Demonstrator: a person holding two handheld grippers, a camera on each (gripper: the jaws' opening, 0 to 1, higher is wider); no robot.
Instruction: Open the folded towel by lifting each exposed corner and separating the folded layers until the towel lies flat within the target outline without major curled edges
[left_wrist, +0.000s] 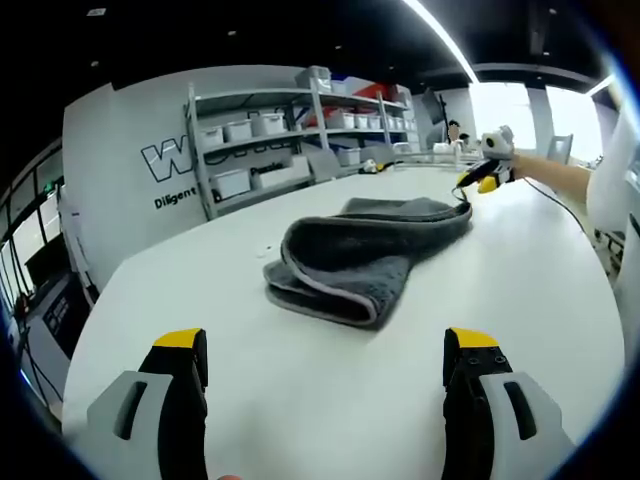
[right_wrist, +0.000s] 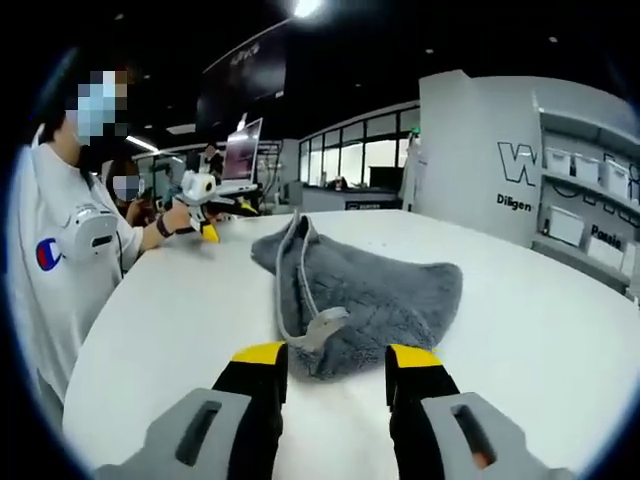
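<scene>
The wall (right_wrist: 520, 190) reads "W" and "Diligen", both cut off.

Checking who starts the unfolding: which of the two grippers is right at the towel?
The right gripper: its open yellow-tipped fingers sit at a corner of the grey towel. The left gripper hangs back, with bare white table between it and the towel.

Open right gripper (right_wrist: 335, 365) at towel (right_wrist: 370, 295) corner

1. A lab-like workspace or office hall, with a broad white surface (left_wrist: 520, 300).
2. Metal shelving (left_wrist: 300, 130) carries white storage bins against a lettered wall (left_wrist: 130, 170).
3. Ceiling strip lights (left_wrist: 440, 40), glass partitions (right_wrist: 350, 160) and a monitor (right_wrist: 243, 152) stand behind.
</scene>
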